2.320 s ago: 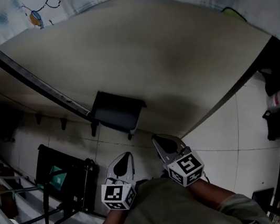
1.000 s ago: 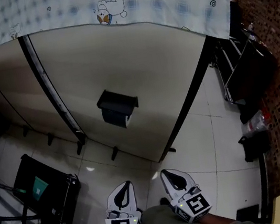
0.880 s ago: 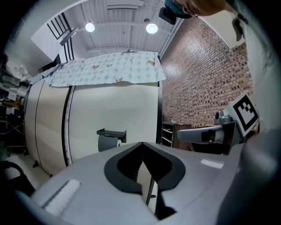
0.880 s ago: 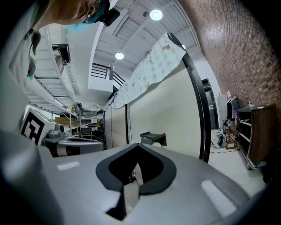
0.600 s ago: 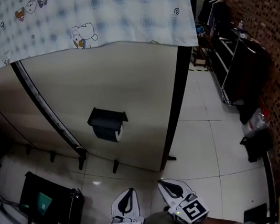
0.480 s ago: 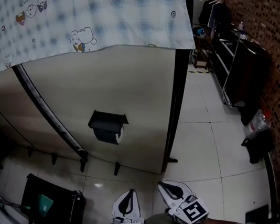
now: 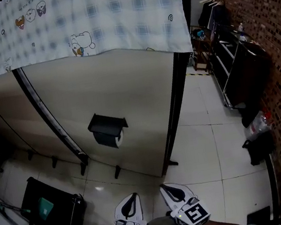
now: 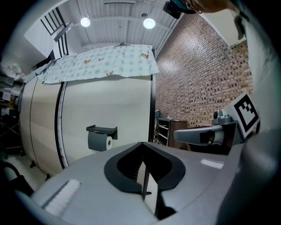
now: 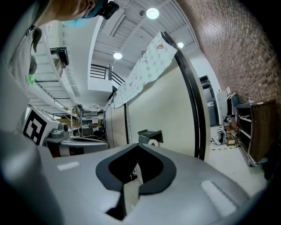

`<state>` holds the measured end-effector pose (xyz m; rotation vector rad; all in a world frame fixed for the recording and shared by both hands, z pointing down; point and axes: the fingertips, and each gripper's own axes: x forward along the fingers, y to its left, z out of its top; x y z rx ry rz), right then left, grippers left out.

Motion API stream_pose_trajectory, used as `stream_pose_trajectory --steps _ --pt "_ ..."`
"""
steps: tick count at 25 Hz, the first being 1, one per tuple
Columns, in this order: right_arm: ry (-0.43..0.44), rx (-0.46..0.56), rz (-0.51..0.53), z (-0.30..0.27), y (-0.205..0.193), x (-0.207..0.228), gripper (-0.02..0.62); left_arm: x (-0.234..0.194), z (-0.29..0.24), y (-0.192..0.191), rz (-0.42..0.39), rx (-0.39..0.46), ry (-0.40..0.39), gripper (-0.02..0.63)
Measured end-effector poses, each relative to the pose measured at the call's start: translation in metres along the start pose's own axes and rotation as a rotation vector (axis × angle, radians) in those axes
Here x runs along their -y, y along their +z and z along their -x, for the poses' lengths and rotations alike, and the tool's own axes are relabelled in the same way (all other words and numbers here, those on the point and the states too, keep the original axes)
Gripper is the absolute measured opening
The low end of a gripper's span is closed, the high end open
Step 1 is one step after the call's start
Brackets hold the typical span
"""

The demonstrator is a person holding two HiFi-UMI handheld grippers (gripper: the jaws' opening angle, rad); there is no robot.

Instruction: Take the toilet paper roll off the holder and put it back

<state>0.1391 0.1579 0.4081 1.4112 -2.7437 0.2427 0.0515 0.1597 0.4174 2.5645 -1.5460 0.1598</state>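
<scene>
A black holder is fixed to a beige partition wall, and a toilet paper roll hangs under it with its white end showing. The holder and roll also show in the left gripper view, and small and far in the right gripper view, holder above roll. My left gripper and right gripper are both shut and empty, held side by side low in the head view, well short of the wall.
A checked cloth drapes over the partition top. A black post edges the partition on the right. A black case lies on the tiled floor at the left. Dark shelving and bags stand along the brick wall.
The view has pulled back from the wall and tilted up. The holder now shows smaller and farther away, and both grippers have sunk toward the bottom edge, still shut.
</scene>
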Motion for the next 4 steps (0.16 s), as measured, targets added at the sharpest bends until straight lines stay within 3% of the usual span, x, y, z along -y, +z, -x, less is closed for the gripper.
stream_pose_trajectory --steps 4 --pt "0.0 -0.004 -0.005 -0.0012 -0.0013 -0.0003 0.003 -0.0004 -0.0007 -0.002 0.003 -0.007 -0.005 0.006"
